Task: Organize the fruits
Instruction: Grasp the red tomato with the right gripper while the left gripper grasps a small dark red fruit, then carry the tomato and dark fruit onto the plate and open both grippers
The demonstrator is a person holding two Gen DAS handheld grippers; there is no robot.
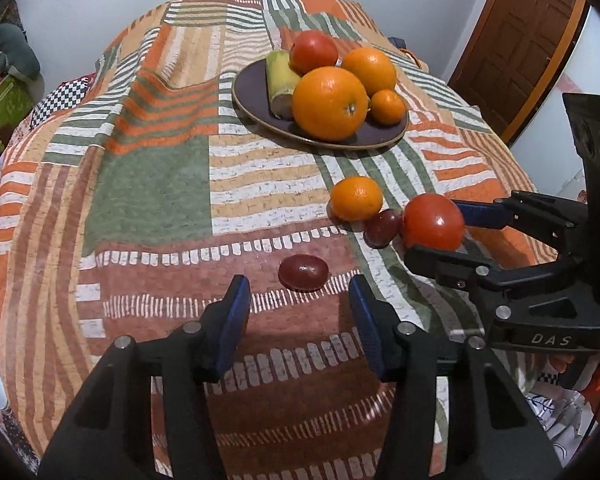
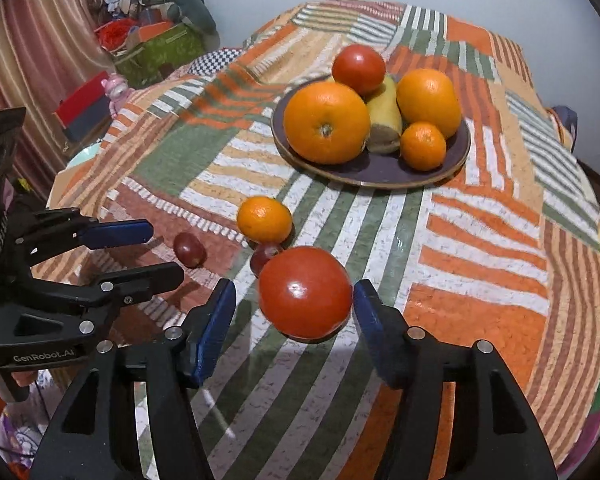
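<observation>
**Tomato between the right fingers, plate half filled**

The right gripper [image 2: 294, 312] has its blue pads spread around a red tomato [image 2: 305, 292]; the right pad sits at the fruit's side, while a gap shows at the left pad, so a firm clamp cannot be confirmed. The left gripper [image 1: 298, 300] hangs with its fingers apart and empty, a dark red grape [image 1: 303, 273] lying just beyond them on the patterned cloth [image 1: 152, 184]. Near the tomato lie a small mandarin [image 2: 264, 219] and a second grape [image 2: 263, 258], close together. Farther off, the dark plate [image 2: 380, 172] carries two large oranges, a small mandarin, a second tomato and a yellow-green banana piece [image 1: 280, 80].
</observation>
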